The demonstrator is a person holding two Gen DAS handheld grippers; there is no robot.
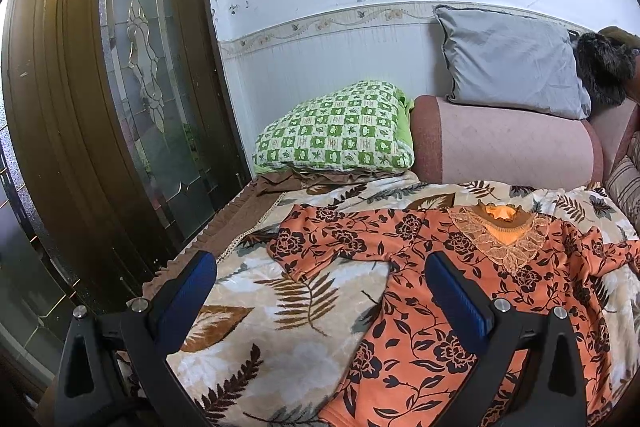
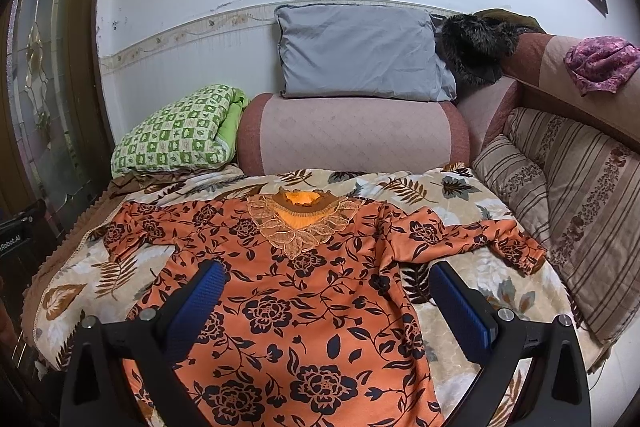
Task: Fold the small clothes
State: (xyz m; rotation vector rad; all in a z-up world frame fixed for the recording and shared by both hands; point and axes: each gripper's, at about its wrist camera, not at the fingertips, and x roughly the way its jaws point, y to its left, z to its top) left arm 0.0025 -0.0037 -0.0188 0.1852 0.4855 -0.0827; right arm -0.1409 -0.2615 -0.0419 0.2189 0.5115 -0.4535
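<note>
An orange top with black flowers (image 2: 304,291) lies flat and face up on a leaf-print blanket (image 2: 452,199), lace collar (image 2: 300,227) at the far end, both sleeves spread out. It also shows in the left wrist view (image 1: 424,315). My left gripper (image 1: 320,267) is open and empty, hovering above the top's left side, near the left sleeve (image 1: 320,239). My right gripper (image 2: 326,275) is open and empty, hovering above the top's right half, its right finger (image 2: 460,307) over the blanket below the right sleeve (image 2: 472,235).
A green checked folded quilt (image 2: 176,135), a pink sofa arm (image 2: 352,131) and a grey pillow (image 2: 360,51) stand at the far end. Striped cushions (image 2: 572,195) line the right side. A dark glass door (image 1: 120,87) stands left of the blanket's edge.
</note>
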